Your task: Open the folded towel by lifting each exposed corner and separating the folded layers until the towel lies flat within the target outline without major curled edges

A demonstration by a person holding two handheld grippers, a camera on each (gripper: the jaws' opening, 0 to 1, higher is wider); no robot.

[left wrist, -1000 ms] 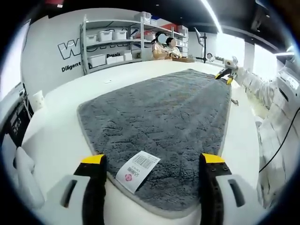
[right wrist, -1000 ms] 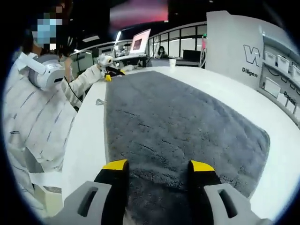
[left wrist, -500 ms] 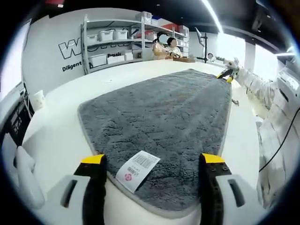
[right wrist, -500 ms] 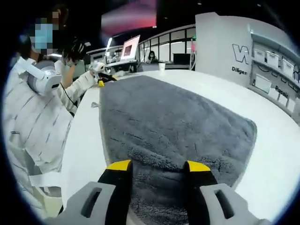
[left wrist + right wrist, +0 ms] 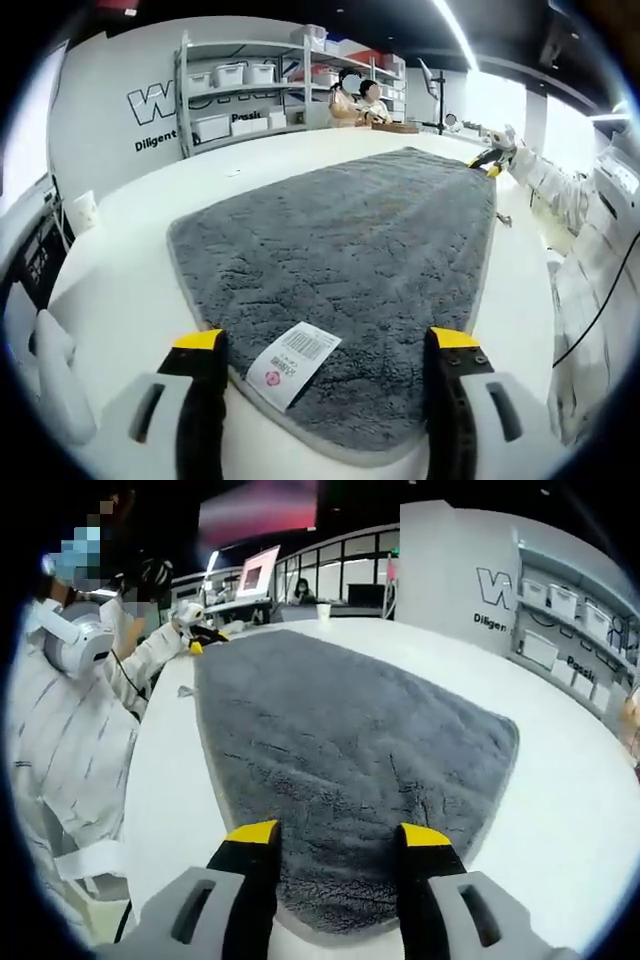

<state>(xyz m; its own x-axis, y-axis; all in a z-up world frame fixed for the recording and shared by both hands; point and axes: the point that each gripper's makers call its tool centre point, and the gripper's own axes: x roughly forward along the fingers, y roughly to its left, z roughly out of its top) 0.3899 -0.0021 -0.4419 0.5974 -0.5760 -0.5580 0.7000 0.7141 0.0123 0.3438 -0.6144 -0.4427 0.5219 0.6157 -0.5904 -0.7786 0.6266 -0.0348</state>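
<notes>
My left gripper (image 5: 323,345) and right gripper (image 5: 330,832) hover with jaws apart at opposite towel (image 5: 350,235) ends — nothing clamped, ready to smooth edges.

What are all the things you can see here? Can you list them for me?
towel: one, grey, spread flat on the table
label: one, white with a barcode and red mark, on the towel's near corner
table: one, white, under the towel
shelves: one rack, white, with white bins, by the far wall
cup: one, white, on the table's left edge
monitor: one, lit, beyond the far end of the table
left gripper: grey, yellow-tipped jaws open, over the label corner
right gripper: same colours, jaws open, over the opposite corner
</notes>
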